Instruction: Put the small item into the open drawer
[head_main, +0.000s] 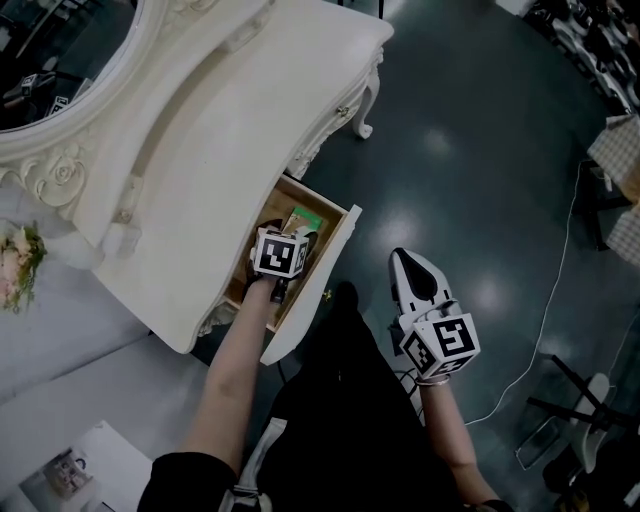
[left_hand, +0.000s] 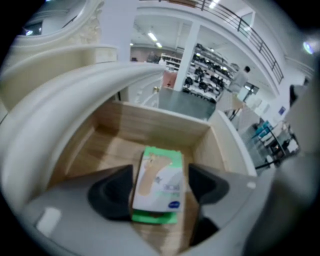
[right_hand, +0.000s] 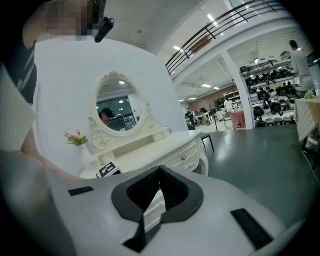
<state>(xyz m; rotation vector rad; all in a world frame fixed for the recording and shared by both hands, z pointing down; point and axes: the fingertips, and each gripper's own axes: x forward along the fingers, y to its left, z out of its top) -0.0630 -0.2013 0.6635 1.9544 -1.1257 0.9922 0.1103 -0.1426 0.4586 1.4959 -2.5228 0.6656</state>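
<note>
The small item is a flat white and green box (left_hand: 157, 182) lying on the wooden floor of the open drawer (left_hand: 150, 120). My left gripper (left_hand: 161, 175) reaches down into the drawer, open, with one dark pad on each side of the box and a narrow gap at the right. In the head view the left gripper (head_main: 290, 235) sits under its marker cube over the drawer (head_main: 335, 250), and a green corner of the box (head_main: 303, 218) shows. My right gripper (head_main: 402, 260) hangs over the dark floor right of the drawer, shut and empty; its pads meet in the right gripper view (right_hand: 159, 172).
The drawer belongs to a white carved dressing table (head_main: 230, 110) with an oval mirror (head_main: 60, 50). Pink flowers (head_main: 20, 260) stand at the left. A white cable (head_main: 550, 300) runs over the floor at the right. A booklet (head_main: 70, 470) lies at bottom left.
</note>
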